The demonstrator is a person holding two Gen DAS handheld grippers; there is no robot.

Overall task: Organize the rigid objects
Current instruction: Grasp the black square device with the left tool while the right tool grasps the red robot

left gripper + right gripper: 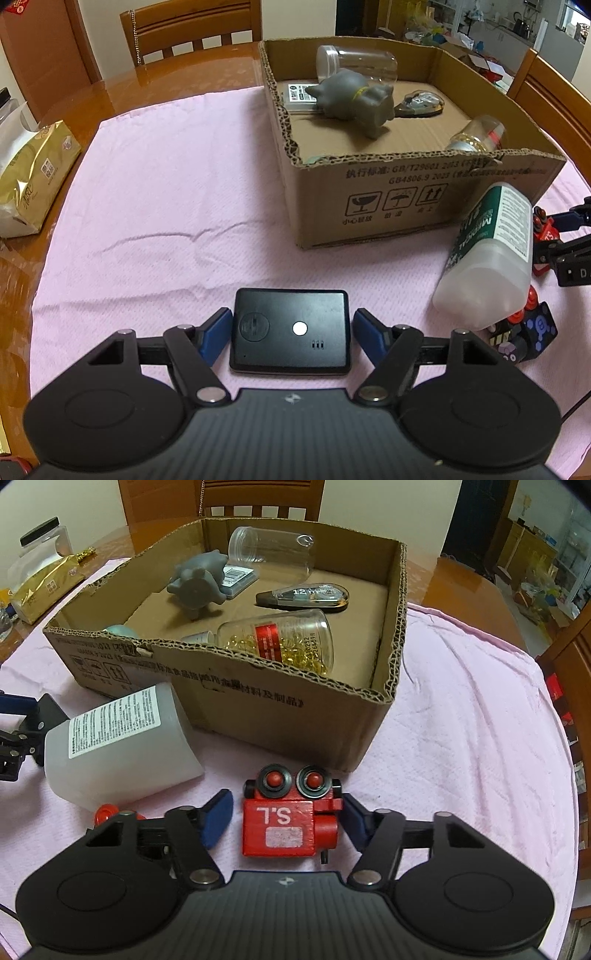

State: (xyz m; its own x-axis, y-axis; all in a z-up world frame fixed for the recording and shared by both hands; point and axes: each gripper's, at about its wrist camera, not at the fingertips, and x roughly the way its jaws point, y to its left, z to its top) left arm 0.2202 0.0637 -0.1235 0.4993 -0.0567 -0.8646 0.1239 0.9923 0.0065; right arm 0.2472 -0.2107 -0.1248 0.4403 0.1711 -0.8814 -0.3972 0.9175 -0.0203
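While the left gripper brackets a black device at lower centre on the pink cloth, jaws just beside its sides w/ slim gaps, the right gripper straddles a red toy: right jaw touching, left jaw apart. Cardboard box sits above, w/ a white bottle beside it.

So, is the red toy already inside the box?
No, the red toy lies on the pink cloth in front of the box.
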